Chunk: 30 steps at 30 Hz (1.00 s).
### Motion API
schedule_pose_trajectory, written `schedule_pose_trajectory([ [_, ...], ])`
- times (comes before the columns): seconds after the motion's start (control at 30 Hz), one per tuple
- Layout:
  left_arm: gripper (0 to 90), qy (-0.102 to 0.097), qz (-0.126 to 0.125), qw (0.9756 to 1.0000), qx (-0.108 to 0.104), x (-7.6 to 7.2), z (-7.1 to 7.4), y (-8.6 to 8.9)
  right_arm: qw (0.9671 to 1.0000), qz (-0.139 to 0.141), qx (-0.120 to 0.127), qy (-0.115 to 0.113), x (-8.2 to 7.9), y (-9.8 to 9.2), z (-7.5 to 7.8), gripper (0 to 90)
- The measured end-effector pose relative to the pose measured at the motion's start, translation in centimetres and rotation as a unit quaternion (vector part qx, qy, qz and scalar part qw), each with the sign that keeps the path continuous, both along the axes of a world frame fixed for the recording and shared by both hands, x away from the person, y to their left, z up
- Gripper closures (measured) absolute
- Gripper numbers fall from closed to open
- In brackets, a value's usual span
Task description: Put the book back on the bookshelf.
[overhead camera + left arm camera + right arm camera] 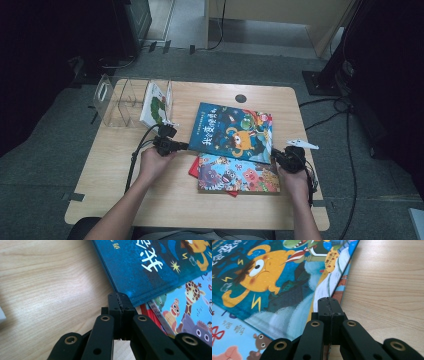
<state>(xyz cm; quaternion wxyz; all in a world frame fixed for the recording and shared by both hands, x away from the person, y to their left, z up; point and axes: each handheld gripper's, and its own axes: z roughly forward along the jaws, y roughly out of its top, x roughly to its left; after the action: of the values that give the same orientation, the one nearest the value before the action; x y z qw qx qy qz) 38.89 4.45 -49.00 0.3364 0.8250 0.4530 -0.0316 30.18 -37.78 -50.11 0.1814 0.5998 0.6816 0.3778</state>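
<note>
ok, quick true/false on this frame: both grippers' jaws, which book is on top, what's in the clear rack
1. Left gripper jaws are closed, at the dark blue picture book's corner. True.
2. Right gripper jaws are wide open. False: closed, at that book's other lower corner.
3. The dark blue book lies under the light blue animal picture book. False: it overlaps on top.
4. The clear plastic divider rack holds a white book standing upright. True.
5. The wooden table is round. False: rectangular, rounded corners.

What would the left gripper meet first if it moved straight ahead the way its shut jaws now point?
Most likely the near corner of the dark blue picture book: the left gripper has its jaws tip right at that edge, though depth is unclear.
</note>
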Motion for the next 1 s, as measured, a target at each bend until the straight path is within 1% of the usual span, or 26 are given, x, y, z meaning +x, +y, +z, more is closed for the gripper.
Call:
schedule_pose_trajectory([
  [0.03, 90.0, -0.001, -0.001, 1.0000, 0.002, -0.2, 0.0, -0.1, 1.0000, 0.001, -0.001, 0.001, 0.1, -0.1, 0.0, 90.0],
  [0.2, 90.0, -0.001, -0.005, 1.0000, 0.003, -1.1, 0.3, -0.3, 0.9999, -0.003, 0.013, 0.007, 0.3, -0.6, -0.1, 90.0],
  [0.3, 90.0, 0.002, -0.005, 1.0000, 0.001, -1.6, 0.3, -0.4, 1.0000, -0.002, 0.004, 0.006, 0.5, -0.6, 0.0, 90.0],
  [0.33, 90.0, 0.003, -0.007, 1.0000, 0.000, -1.7, 0.3, -0.4, 1.0000, 0.002, 0.004, 0.008, 0.8, -0.8, 0.0, 90.0],
  [0.37, 90.0, 0.002, -0.006, 1.0000, 0.001, -1.7, 0.3, -0.5, 1.0000, 0.002, 0.004, 0.008, 0.8, -0.8, 0.0, 90.0],
  [0.43, 90.0, -0.003, -0.007, 0.9999, 0.007, -1.6, 0.3, -0.6, 1.0000, 0.003, 0.006, 0.007, 1.4, -1.0, 0.0, 90.0],
  [0.47, 90.0, -0.001, -0.002, 1.0000, 0.006, -1.5, 0.3, -0.6, 1.0000, 0.001, 0.003, 0.006, 1.7, -0.9, 0.0, 90.0],
  [0.5, 90.0, 0.000, -0.003, 1.0000, 0.007, -1.3, 0.2, -0.6, 1.0000, -0.003, -0.001, 0.001, 2.2, -0.9, 0.0, 90.0],
  [0.53, 90.0, 0.002, 0.000, 1.0000, 0.006, -1.2, 0.2, -0.6, 1.0000, -0.003, -0.001, 0.001, 2.2, -0.9, 0.0, 90.0],
  [0.6, 90.0, 0.005, 0.005, 1.0000, 0.002, -0.7, 0.1, -0.6, 1.0000, -0.005, 0.001, 0.004, 2.9, -1.0, 0.0, 90.0],
  [0.63, 90.0, 0.005, 0.004, 1.0000, 0.003, -0.5, 0.1, -0.6, 1.0000, -0.005, -0.001, 0.002, 3.2, -1.0, 0.0, 90.0],
  [0.67, 90.0, 0.007, 0.008, 0.9999, 0.002, -0.3, 0.0, -0.6, 1.0000, -0.006, -0.002, 0.001, 3.4, -1.0, 0.0, 90.0],
  [0.7, 90.0, 0.007, 0.010, 0.9999, -0.002, -0.2, 0.0, -0.6, 1.0000, -0.006, -0.003, -0.006, 3.6, -1.0, -0.1, 90.0],
  [0.73, 90.0, 0.009, 0.012, 0.9999, -0.008, -0.1, 0.1, -0.6, 1.0000, -0.007, 0.000, -0.006, 3.8, -1.1, -0.2, 90.0],
  [0.77, 90.0, 0.011, 0.013, 0.9998, -0.010, -0.1, 0.1, -0.6, 1.0000, -0.008, 0.003, -0.002, 4.0, -1.1, -0.1, 90.0],
  [0.83, 90.0, 0.010, 0.011, 0.9998, -0.012, -0.3, 0.2, -0.6, 1.0000, -0.004, -0.003, -0.003, 4.1, -1.1, -0.1, 90.0],
  [1.0, 90.0, 0.004, 0.004, 1.0000, -0.002, -1.2, 0.3, -0.8, 1.0000, -0.005, -0.007, -0.003, 4.2, -1.1, -0.1, 90.0],
])
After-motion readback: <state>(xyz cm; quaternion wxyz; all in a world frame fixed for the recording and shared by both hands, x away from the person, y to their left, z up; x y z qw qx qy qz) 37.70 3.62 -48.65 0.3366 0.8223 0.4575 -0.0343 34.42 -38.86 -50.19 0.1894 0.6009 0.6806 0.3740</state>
